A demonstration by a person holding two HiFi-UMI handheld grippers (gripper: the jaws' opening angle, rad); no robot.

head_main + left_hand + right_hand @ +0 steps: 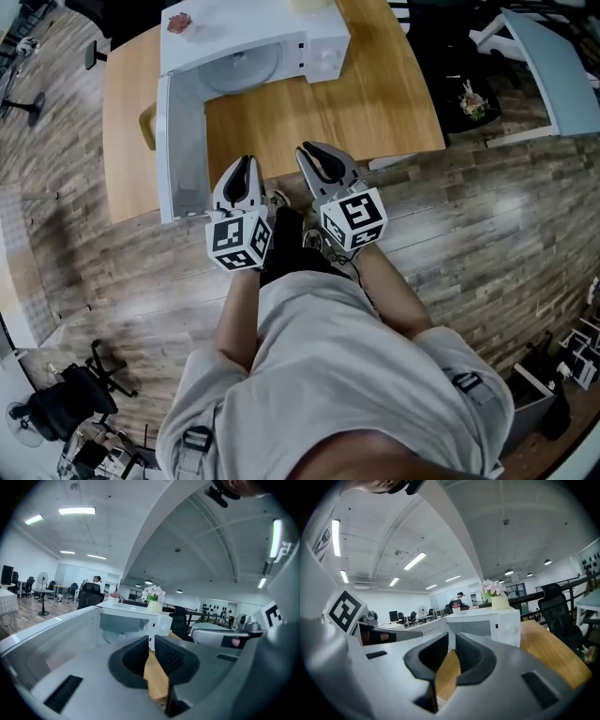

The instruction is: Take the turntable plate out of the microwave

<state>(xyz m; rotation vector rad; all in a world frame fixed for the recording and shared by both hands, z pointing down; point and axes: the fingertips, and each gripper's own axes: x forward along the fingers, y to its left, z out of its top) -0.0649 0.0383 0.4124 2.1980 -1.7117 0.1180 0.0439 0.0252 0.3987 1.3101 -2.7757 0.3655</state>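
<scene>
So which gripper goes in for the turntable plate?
Probably left: the left gripper lines up with the open microwave cavity and the turntable plate; the right gripper sits off toward the control panel.

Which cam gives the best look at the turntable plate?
Head view: it looks down into the open microwave, where the turntable plate shows as a round disc in the cavity. Left gripper view catches only a pale curved sliver that looks like its edge. Right gripper view shows the microwave's front, plate not discernible.

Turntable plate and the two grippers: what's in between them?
Only bare wooden table, plain in the head view. The turntable plate is inside the open microwave.
</scene>
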